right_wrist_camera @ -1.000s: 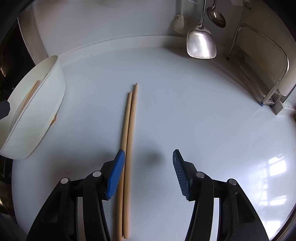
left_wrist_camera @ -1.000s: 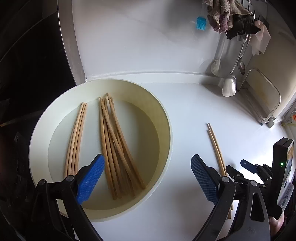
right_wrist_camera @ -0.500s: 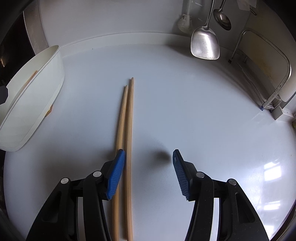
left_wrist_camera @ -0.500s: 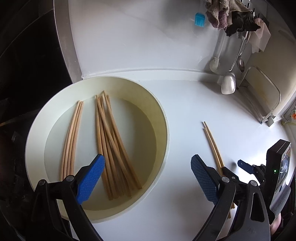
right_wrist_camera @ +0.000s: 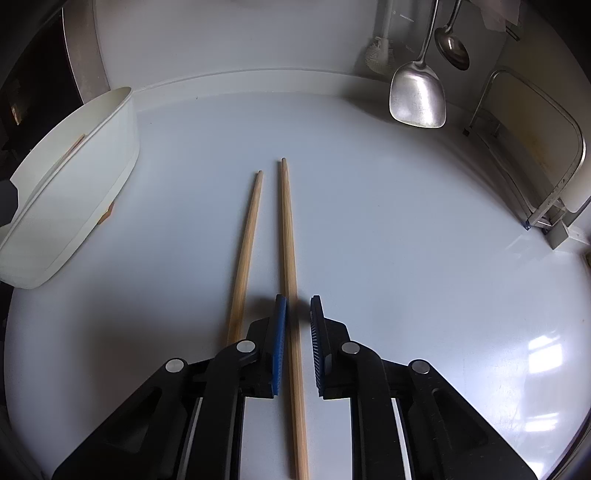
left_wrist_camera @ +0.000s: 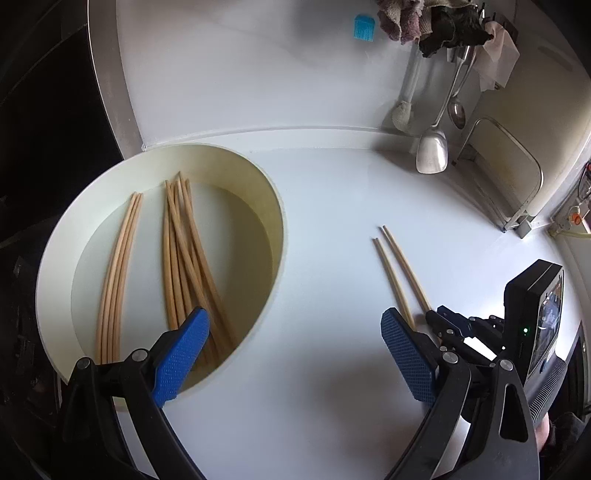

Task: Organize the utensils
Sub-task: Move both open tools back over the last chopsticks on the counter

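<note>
Two wooden chopsticks lie on the white counter. My right gripper [right_wrist_camera: 297,334] straddles the right chopstick [right_wrist_camera: 288,236], its blue pads nearly closed with a small gap on either side. The left chopstick [right_wrist_camera: 245,243] lies just outside its left finger. Both chopsticks [left_wrist_camera: 397,269] also show in the left wrist view, with the right gripper [left_wrist_camera: 454,326] at their near ends. My left gripper [left_wrist_camera: 295,354] is open and empty, above the near rim of a white round bowl [left_wrist_camera: 275,206] holding several chopsticks [left_wrist_camera: 184,254].
The bowl [right_wrist_camera: 110,122] stands at the counter's left. A metal spatula [right_wrist_camera: 417,92], a ladle [right_wrist_camera: 452,48] and a brush hang on the back wall. A wire rack [right_wrist_camera: 535,147] stands at the right. Cloths [left_wrist_camera: 436,18] hang above.
My right gripper has shifted left and narrowed its jaws around the right chopstick, which has parted from the other. The left gripper stayed open and drew back slightly.
</note>
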The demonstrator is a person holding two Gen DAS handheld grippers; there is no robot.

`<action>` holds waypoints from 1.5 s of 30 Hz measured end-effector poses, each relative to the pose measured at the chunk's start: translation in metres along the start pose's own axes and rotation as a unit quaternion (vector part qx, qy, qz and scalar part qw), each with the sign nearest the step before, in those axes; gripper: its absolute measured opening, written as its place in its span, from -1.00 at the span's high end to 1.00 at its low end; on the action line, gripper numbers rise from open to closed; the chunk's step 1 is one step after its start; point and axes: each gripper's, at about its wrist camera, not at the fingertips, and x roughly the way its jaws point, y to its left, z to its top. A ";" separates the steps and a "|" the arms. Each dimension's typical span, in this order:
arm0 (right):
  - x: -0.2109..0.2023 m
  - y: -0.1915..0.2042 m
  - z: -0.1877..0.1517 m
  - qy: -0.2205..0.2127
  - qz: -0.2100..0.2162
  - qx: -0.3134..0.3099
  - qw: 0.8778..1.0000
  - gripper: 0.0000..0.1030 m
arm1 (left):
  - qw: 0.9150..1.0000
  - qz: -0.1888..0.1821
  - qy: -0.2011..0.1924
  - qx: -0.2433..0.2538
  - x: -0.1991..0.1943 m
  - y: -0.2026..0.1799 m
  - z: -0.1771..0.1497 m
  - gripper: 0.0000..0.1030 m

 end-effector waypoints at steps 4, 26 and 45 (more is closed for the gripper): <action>-0.002 -0.011 -0.004 -0.002 0.002 0.004 1.000 0.87 | 1.000 -0.007 0.003 0.006 0.003 -0.019 -0.008 -0.79; -0.023 -0.104 -0.046 -0.009 0.006 0.023 1.000 0.87 | 0.998 0.029 0.050 -0.005 0.075 -0.103 -0.051 -0.80; -0.022 -0.111 -0.049 -0.016 0.004 0.017 1.000 0.36 | 0.996 0.072 0.044 -0.011 0.086 -0.102 -0.058 -0.80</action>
